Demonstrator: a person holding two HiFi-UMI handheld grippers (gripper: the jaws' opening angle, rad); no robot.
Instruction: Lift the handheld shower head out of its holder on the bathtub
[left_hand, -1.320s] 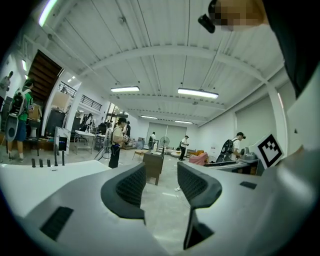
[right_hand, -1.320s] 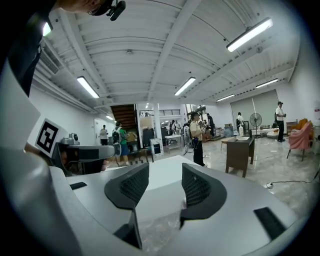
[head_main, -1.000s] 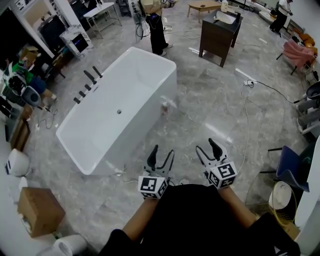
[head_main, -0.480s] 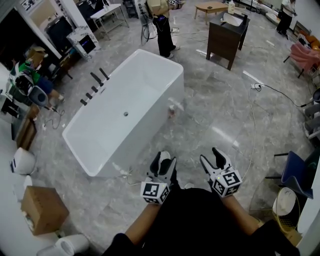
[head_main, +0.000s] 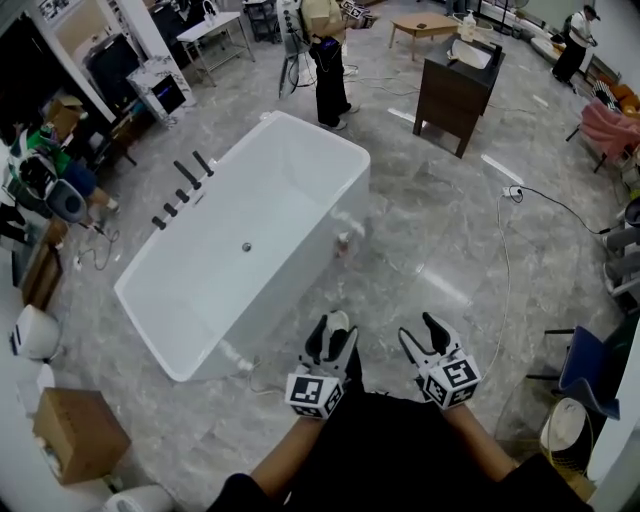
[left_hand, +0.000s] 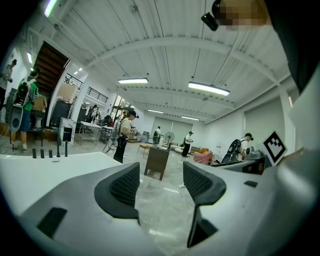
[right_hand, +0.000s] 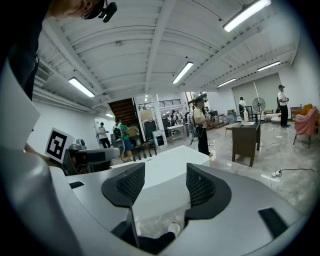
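The white bathtub (head_main: 270, 215) stands slantwise on the grey marble floor (head_main: 420, 230). A row of black fittings (head_main: 180, 183) sits on its far long rim. The handheld shower head is among them, but it is too small to tell from the rest. Both grippers are close in front of the person's body, off the tub's near corner and well apart from the fittings.

The left hand-held gripper (head_main: 335, 322) has its jaws moderately apart, with only floor showing between them in the left gripper view. The right hand-held gripper (head_main: 420, 330) is likewise parted and empty, and its own view looks along the tub between the jaws.

Beyond the tub a person (head_main: 328, 55) stands, with a dark wooden vanity cabinet (head_main: 455, 90) to the right. A cardboard box (head_main: 75, 435) lies at the lower left.
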